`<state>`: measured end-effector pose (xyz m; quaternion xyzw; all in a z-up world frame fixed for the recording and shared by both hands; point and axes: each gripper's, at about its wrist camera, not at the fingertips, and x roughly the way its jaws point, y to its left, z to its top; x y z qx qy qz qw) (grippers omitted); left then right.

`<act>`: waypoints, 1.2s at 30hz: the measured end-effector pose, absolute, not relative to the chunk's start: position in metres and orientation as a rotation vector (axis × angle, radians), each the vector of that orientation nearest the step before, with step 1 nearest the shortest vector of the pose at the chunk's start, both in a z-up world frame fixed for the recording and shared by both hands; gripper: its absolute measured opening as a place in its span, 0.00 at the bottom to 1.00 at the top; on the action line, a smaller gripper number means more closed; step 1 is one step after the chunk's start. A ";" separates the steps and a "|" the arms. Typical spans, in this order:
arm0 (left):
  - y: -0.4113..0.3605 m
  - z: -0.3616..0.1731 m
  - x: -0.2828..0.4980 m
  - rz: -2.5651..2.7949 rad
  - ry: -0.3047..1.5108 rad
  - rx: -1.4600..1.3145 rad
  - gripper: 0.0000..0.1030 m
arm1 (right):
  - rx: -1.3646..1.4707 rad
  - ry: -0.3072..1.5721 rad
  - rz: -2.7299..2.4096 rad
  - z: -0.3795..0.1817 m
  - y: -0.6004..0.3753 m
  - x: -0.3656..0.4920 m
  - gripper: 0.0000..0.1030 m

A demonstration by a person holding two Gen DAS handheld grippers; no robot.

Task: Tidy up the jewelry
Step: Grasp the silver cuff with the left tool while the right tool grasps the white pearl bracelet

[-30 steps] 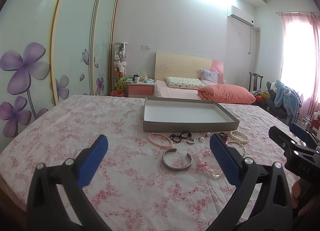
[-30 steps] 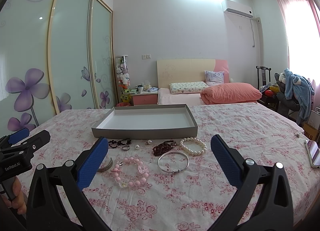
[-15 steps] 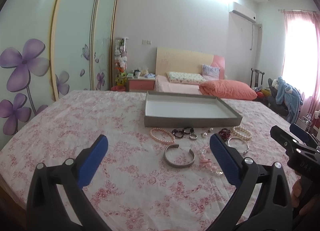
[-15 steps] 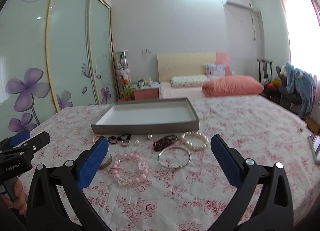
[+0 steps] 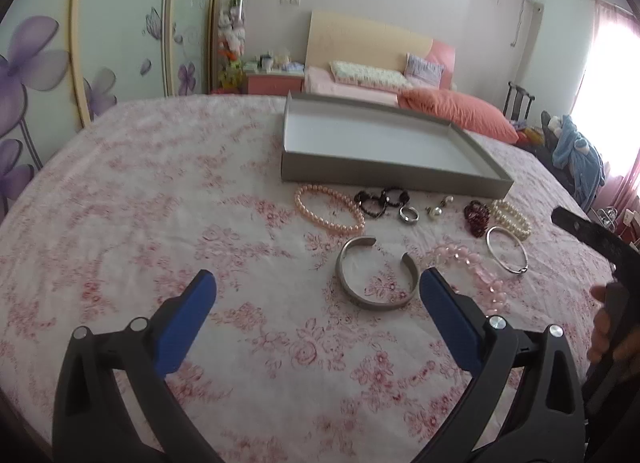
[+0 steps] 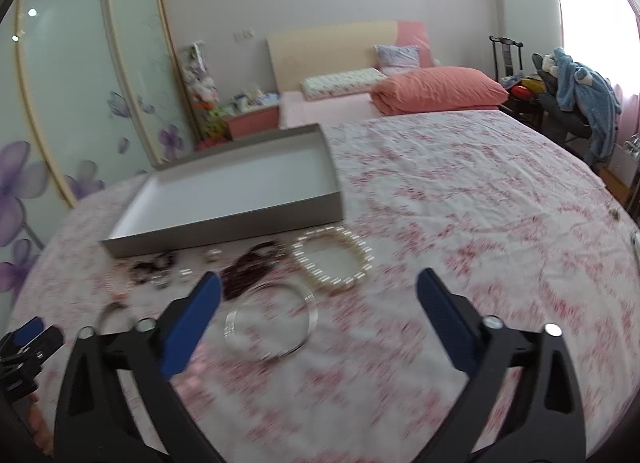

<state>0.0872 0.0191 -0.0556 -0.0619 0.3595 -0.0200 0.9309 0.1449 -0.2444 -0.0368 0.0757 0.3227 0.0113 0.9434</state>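
The left gripper (image 5: 318,283) hung spread and empty, the open silver cuff (image 5: 374,277) at its one o'clock. The right gripper (image 6: 318,287), jaws closing on nothing, faced the thin bangle (image 6: 270,321) at eleven o'clock. Advice: centre each ring between the pads before pinching. The grey tray (image 5: 384,173) stood empty at twelve.

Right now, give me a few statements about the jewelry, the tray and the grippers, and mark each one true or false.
1. The grey tray holds no jewelry. True.
2. The silver cuff bracelet lies inside the tray. False: it lies on the floral bedspread, in front of the tray.
3. The left gripper holds nothing. True.
4. The pink pearl bracelet is looped around the small silver ring. False: they lie apart.
5. The right gripper is clamped on the white pearl bracelet. False: its jaws are closing with nothing gripped; the bracelet lies on the bedspread.
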 end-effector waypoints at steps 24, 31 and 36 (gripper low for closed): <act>-0.018 -0.074 0.127 -0.122 0.849 0.052 0.96 | 0.144 0.875 -0.090 -0.071 -0.268 0.201 0.10; -0.027 -0.086 0.147 -0.125 0.912 0.087 0.93 | 0.155 0.876 -0.084 -0.071 -0.270 0.204 0.10; -0.030 -0.091 0.159 -0.122 0.936 0.081 0.84 | 0.162 0.876 -0.080 -0.071 -0.270 0.205 0.10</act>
